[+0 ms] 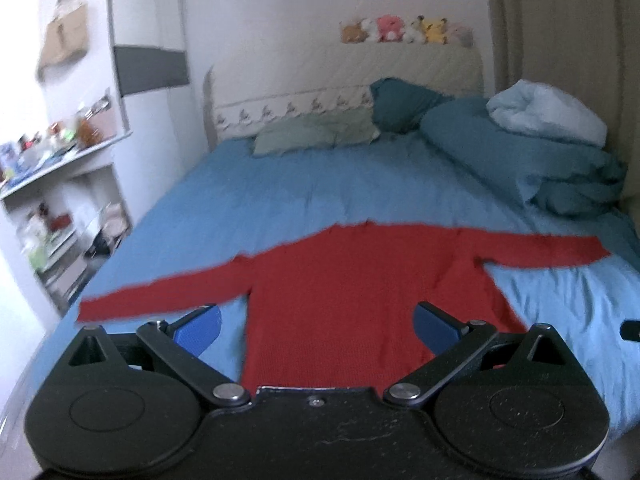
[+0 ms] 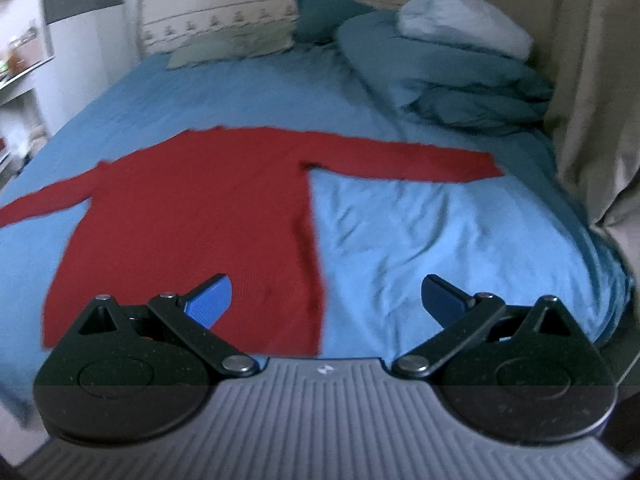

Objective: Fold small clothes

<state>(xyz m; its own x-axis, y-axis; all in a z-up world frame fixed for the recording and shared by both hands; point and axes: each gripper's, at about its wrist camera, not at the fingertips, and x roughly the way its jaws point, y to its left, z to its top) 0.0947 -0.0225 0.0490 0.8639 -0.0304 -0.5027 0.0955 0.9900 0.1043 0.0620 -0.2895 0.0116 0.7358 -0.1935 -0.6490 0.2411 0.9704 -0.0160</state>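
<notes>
A red long-sleeved sweater (image 1: pixel 340 292) lies flat on the blue-sheeted bed (image 1: pixel 280 192), sleeves spread; its hem is hidden behind the left gripper (image 1: pixel 318 322). The right gripper (image 2: pixel 326 300) hovers over its edge. Both jaws stand wide, empty. Both views are blurred.

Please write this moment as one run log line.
left gripper: open, empty | right gripper: open, empty | red sweater: flat on bed, sleeves spread, unfolded

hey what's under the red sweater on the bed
The red sweater lies flat, sleeves spread, on the blue bedsheet, which shows all around it. Anything between sweater and sheet is covered.
</notes>
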